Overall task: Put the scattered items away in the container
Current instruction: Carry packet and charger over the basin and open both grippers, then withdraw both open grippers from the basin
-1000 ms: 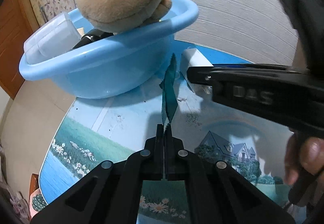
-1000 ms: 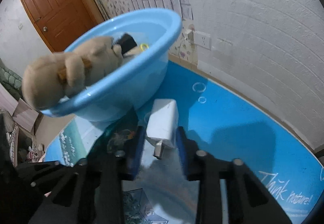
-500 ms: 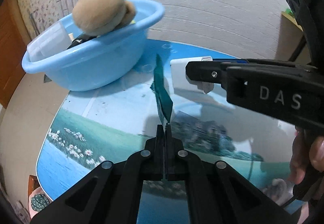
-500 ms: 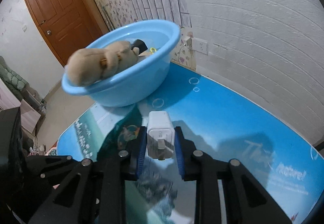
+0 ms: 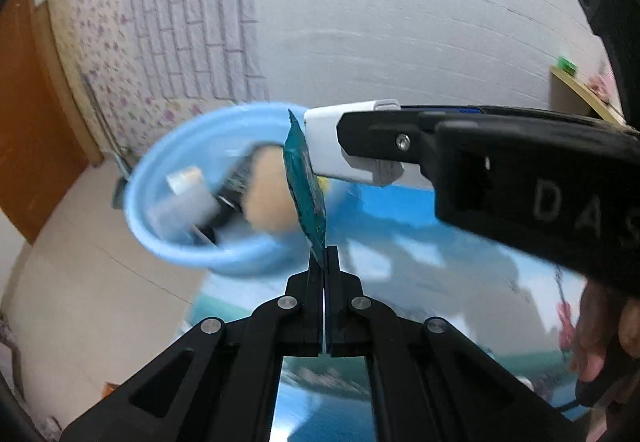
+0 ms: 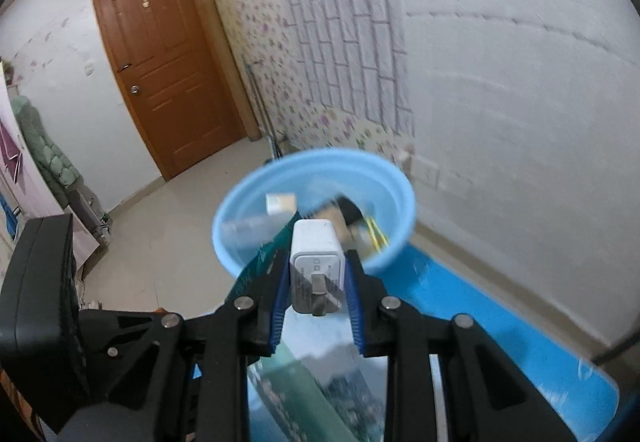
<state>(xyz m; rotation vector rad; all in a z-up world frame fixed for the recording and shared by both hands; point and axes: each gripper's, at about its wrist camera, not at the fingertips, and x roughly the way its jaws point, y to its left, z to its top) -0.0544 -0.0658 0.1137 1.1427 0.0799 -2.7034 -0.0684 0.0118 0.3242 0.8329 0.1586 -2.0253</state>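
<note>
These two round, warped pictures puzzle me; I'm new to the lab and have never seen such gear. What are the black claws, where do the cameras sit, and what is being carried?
No robot here: a person holds a hand-operated two-finger gripper in each hand, and a wide-angle camera on each looks along its fingers, which bends the picture.

The left wrist view shows the left gripper shut on a thin teal packet. The black bar crossing from the right is the other gripper, seen from the side, with the person's hand behind it.

The right wrist view shows the right gripper shut on a white charger.

Both are held up near a light blue basin on a table with a blue printed cover. The basin already holds several items, too blurred to name surely.
</note>
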